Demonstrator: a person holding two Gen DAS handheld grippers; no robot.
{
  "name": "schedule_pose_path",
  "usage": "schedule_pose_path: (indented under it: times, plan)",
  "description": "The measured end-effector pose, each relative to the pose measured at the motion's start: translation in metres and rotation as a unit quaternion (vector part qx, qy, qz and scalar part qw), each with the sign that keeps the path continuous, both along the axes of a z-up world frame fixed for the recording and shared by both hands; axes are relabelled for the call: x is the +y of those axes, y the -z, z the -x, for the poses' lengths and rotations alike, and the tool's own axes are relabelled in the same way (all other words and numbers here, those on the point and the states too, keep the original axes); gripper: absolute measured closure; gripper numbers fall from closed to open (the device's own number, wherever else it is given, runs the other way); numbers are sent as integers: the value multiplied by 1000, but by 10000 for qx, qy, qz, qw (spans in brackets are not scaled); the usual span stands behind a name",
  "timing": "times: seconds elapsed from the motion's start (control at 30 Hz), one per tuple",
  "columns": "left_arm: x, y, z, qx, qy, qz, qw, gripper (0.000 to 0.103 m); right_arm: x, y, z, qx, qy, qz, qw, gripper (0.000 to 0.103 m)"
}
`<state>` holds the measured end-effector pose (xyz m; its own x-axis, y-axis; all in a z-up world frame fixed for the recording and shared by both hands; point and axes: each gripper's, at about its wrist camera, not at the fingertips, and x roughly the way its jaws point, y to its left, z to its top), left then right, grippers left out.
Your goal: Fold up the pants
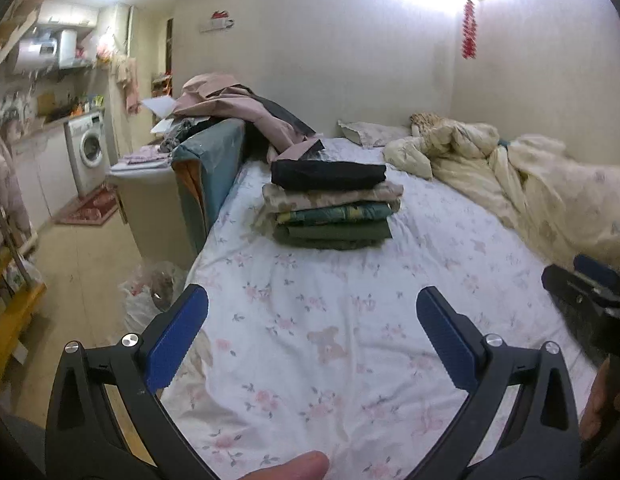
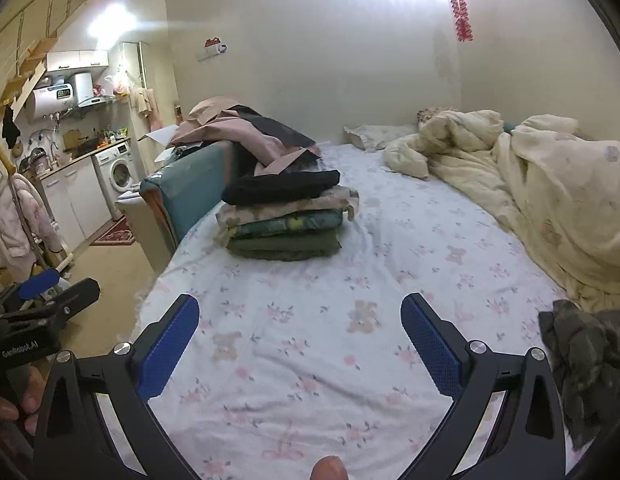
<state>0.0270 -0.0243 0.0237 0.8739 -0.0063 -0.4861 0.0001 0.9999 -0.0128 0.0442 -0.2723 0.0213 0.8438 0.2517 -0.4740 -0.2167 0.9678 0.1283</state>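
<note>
A stack of folded pants (image 1: 333, 204) sits on the floral bedsheet (image 1: 310, 340), black pair on top, olive green at the bottom; it also shows in the right wrist view (image 2: 286, 216). A crumpled grey-green garment (image 2: 585, 360) lies at the bed's near right. My left gripper (image 1: 311, 308) is open and empty, held above the sheet well short of the stack. My right gripper (image 2: 300, 316) is open and empty too, over the sheet left of the crumpled garment. Each gripper shows at the edge of the other's view, the right one (image 1: 589, 300) and the left one (image 2: 42, 300).
A cream quilt (image 2: 529, 188) is bunched along the right side of the bed by the wall. A teal sofa back (image 1: 214, 160) with pink and dark clothes piled on it (image 1: 246, 108) borders the bed's left. Beyond are floor, a washing machine (image 1: 88, 148) and kitchen units.
</note>
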Motion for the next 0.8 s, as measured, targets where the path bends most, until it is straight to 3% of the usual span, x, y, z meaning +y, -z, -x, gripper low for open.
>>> schedule_pose_path:
  times: [0.27,0.8]
  plan:
    - [-9,15,1,176,47,45,9998,0,10,22,11,120,160,96,9998,0]
    - [-18,21,5,271,122,3,9996,0,18,30,11,158,174,195,9995,0]
